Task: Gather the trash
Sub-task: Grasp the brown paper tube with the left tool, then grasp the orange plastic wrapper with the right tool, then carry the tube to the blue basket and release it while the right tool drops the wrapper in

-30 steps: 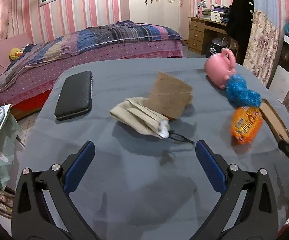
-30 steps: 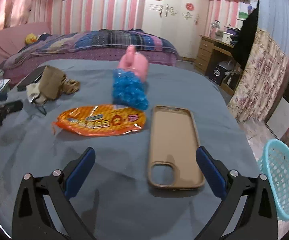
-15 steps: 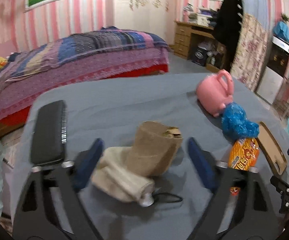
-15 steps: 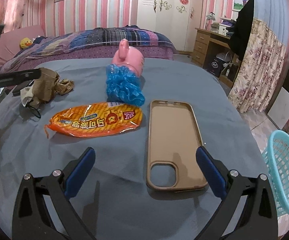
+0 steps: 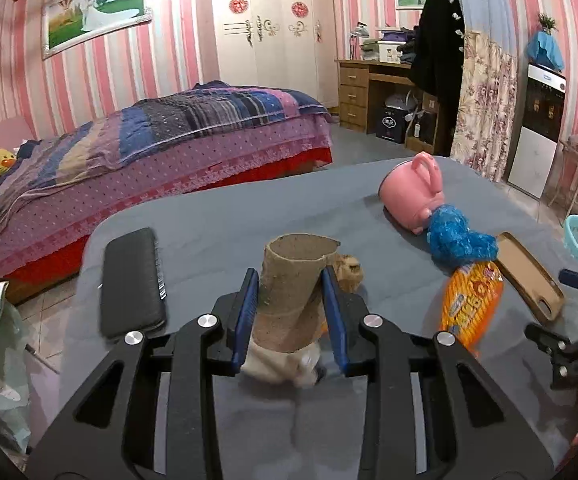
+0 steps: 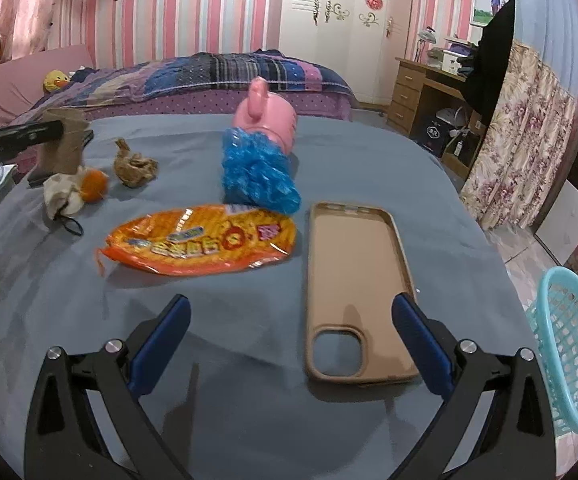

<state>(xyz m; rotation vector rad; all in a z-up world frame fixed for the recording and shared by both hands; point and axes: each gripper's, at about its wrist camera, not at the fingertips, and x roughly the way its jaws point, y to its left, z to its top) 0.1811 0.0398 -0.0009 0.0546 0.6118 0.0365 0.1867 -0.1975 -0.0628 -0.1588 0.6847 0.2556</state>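
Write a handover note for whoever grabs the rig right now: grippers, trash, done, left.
Left gripper: jaws just closed on the cardboard tube, pads pressing it.
Right gripper: open, empty, over the table near the phone case.
Still on the table: orange snack wrapper, blue crumpled plastic, brown crumpled paper, beige wad.
Teal basket is off the table's right edge.
No trash visibly binned yet.

Even indoor light, soft shadows, strong fisheye bending with dark vignetted corners.
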